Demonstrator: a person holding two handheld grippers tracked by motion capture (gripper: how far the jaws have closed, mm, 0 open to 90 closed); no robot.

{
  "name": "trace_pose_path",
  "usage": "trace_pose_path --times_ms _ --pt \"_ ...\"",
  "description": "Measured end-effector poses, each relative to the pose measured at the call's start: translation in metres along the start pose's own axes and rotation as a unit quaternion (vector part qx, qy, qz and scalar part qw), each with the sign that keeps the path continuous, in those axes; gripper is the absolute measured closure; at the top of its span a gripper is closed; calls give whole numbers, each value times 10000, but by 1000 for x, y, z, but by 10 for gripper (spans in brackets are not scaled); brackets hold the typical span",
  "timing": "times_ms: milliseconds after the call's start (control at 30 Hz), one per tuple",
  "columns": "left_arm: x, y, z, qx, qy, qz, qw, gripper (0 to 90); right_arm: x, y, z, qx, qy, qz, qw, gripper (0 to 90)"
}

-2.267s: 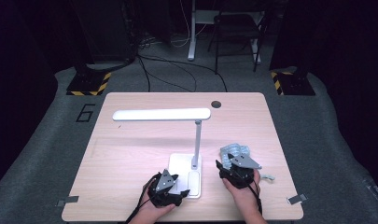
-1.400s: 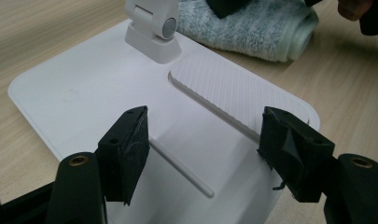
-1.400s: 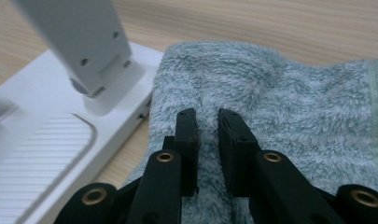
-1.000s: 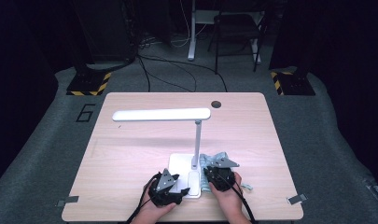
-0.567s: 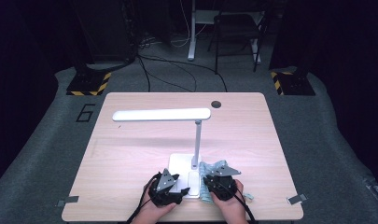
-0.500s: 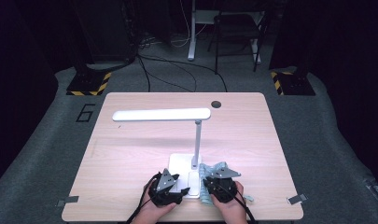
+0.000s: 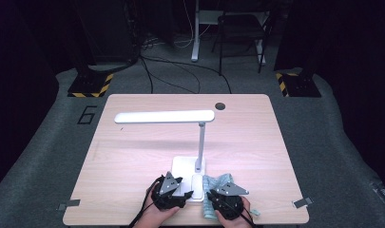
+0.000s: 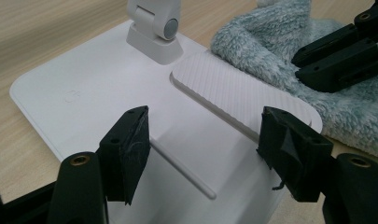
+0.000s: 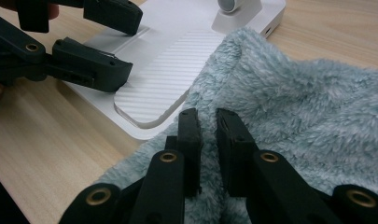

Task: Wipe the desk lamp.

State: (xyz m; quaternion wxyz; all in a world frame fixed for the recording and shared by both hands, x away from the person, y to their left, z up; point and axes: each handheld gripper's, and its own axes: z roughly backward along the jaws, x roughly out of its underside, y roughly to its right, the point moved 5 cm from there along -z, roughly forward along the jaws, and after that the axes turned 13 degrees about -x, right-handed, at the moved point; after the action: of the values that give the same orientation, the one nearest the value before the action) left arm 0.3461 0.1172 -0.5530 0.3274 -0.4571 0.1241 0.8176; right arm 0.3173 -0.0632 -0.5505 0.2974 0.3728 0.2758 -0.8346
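Note:
A white desk lamp stands on the wooden table (image 7: pixel 133 156), its flat base (image 7: pixel 185 166) near the front edge and its long head (image 7: pixel 164 117) stretched to the left. A fluffy light-blue cloth (image 7: pixel 213 183) lies against the base's right side. My right gripper (image 7: pixel 215 194) is shut on the cloth (image 9: pixel 294 102), its jaws (image 9: pixel 209 121) pinched into the pile beside the base's ribbed pad (image 9: pixel 163 79). My left gripper (image 7: pixel 182 188) stands open over the base (image 8: pixel 84 98), its jaws (image 8: pixel 203 140) on either side of the near corner with nothing gripped.
The lamp's post (image 7: pixel 201 145) rises from the back of the base. A round cable hole (image 7: pixel 220 106) is at the table's far edge. Tape tabs mark the front corners (image 7: pixel 300 203). Beyond the table are floor cables and a chair (image 7: pixel 240 33).
My right gripper has slid left across the table with the cloth, from well right of the lamp base up against its right edge. The left gripper has stayed put.

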Motion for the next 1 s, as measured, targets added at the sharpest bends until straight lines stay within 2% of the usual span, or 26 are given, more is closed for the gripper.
trace_pose_path --times_ms 200,367,400,833,1000 --pt "0 0 0 5 1 14 10000 335 5 -6 2 115 156 -134 9997 802" --pt "0 0 0 -2 1 6 10000 335 10 -11 2 304 395 -253 9984 801" --pt "0 0 0 -1 1 8 10000 335 10 -12 2 319 364 -278 9984 801" --pt "0 0 0 4 3 8 10000 335 2 -1 -3 250 381 -511 9977 796" --pt "0 0 0 4 3 5 10000 335 -3 6 -7 292 366 -510 9976 795"
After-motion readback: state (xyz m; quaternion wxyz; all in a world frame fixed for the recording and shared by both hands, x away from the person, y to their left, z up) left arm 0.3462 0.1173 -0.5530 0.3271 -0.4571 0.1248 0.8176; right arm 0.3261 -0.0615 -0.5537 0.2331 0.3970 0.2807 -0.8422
